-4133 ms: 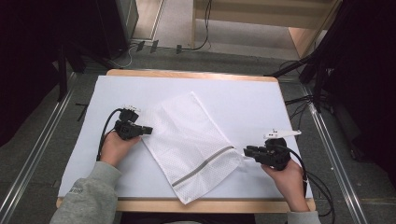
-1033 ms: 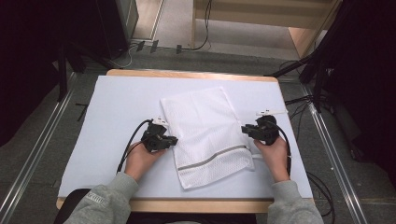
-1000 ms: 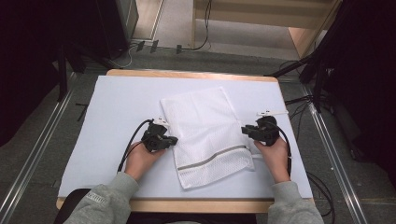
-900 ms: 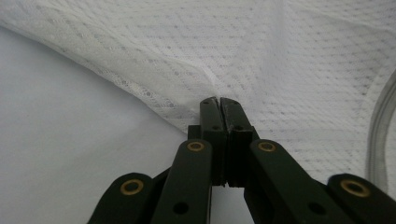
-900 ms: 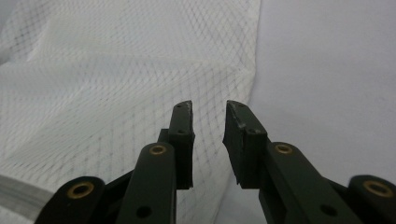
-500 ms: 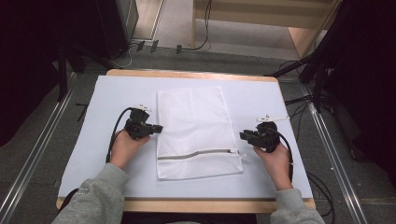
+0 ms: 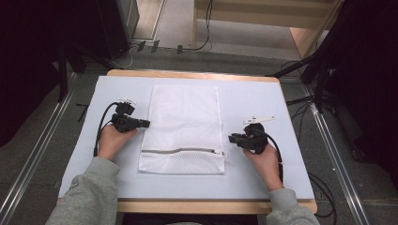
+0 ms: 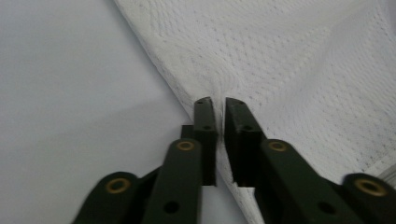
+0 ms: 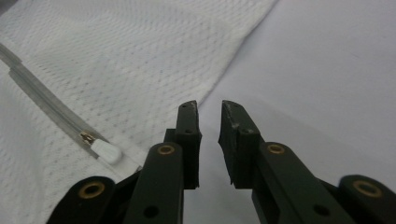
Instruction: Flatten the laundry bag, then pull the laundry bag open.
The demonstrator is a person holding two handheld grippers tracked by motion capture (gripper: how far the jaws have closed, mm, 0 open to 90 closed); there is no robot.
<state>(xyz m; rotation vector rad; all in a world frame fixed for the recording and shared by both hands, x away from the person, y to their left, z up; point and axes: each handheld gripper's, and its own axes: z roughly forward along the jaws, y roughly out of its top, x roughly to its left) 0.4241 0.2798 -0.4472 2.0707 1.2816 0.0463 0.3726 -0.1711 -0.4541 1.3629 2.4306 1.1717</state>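
The white mesh laundry bag (image 7: 184,129) lies flat on the worktop (image 7: 263,101), long axis running away from the person, zipper end nearest. Left tool (image 7: 144,123) has just been opening, its jaws slightly parted at the bag's edge; right tool (image 7: 232,138) has been closing, a narrow gap left, gripping nothing.

Wooden table (image 7: 197,75), pale sheet (image 7: 263,103) over it; floor cables (image 7: 324,187).

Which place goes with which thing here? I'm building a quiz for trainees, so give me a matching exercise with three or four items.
Things:
1. mesh laundry bag
2. left gripper
3. right gripper
4. zipper pull

Places:
a. by the bag's right edge, beside the zipper's end
b. flat in the middle of the white mat
c. at the zipper's right end
d. at the bag's left edge

Pairs: 1-b, 2-d, 3-a, 4-c
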